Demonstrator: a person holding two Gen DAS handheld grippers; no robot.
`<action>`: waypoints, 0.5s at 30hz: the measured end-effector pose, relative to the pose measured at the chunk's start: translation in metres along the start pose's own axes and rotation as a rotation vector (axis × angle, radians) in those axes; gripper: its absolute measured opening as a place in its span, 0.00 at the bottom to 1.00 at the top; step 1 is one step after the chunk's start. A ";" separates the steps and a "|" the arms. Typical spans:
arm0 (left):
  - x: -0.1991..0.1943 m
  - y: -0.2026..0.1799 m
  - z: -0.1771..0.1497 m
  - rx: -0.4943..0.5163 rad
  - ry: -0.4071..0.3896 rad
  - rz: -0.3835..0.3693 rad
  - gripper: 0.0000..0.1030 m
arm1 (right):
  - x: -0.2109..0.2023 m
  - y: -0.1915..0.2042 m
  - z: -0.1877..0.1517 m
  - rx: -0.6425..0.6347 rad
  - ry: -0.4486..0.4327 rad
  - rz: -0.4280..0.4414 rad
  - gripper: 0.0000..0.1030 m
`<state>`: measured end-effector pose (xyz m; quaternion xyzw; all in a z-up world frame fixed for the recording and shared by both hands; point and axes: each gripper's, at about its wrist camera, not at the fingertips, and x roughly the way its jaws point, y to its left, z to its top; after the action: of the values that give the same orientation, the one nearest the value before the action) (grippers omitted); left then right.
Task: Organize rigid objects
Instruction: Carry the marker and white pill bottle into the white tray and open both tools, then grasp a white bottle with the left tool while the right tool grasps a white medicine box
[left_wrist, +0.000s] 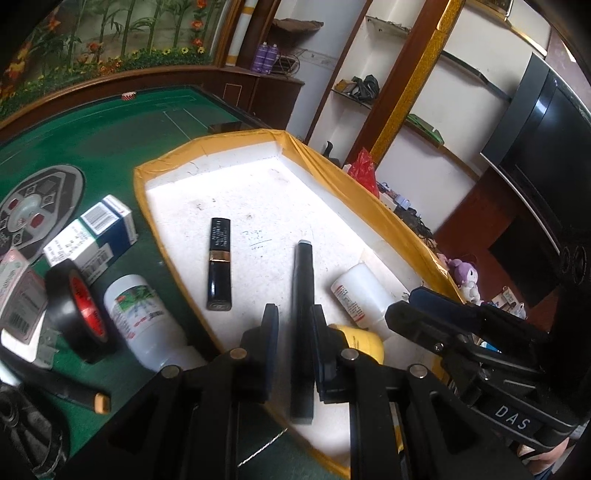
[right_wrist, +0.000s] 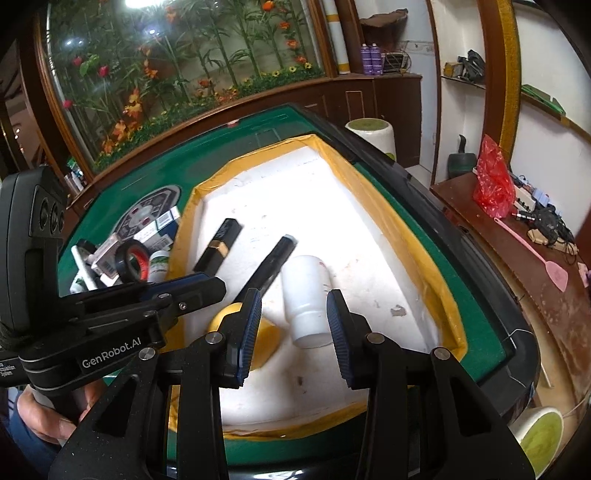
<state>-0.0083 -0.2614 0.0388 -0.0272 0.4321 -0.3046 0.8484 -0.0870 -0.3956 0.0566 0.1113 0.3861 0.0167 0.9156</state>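
Left gripper (left_wrist: 291, 325) nearest lens, jaws narrow, clamped on long black stick-shaped item (left_wrist: 302, 332), one end over tray floor. Right gripper (right_wrist: 293, 325) part-open, nothing between pads; white plastic bottle (right_wrist: 306, 295) lying on side just ahead of its gap, cap toward lens. Whether pads touch bottle: cannot tell.

Surroundings: white foam tray (left_wrist: 354, 192) w/ yellow-taped rim, on green felt table (left_wrist: 110, 140). Inside tray: black lipstick tube w/ gold band (left_wrist: 219, 264), yellow round obj. (left_wrist: 365, 341) partly hidden behind left finger. Outside tray, left side: black tape roll w/ red core (left_wrist: 77, 310), white labelled bottle (left_wrist: 144, 321), boxed cartons (left_wrist: 92, 236), all close-packed. Black handle w/ orange tip (left_wrist: 86, 397) near bottom edge.
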 end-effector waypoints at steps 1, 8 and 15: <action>-0.002 0.001 -0.001 0.000 -0.003 0.001 0.16 | -0.001 0.002 0.000 -0.004 -0.001 0.002 0.36; -0.032 0.007 -0.006 0.013 -0.045 0.019 0.16 | -0.007 0.016 0.003 -0.016 -0.018 0.017 0.36; -0.078 0.037 -0.014 -0.024 -0.090 0.059 0.16 | -0.008 0.029 0.003 -0.033 -0.010 0.039 0.35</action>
<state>-0.0349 -0.1858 0.0748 -0.0384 0.3979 -0.2727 0.8751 -0.0887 -0.3688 0.0701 0.1039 0.3790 0.0405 0.9187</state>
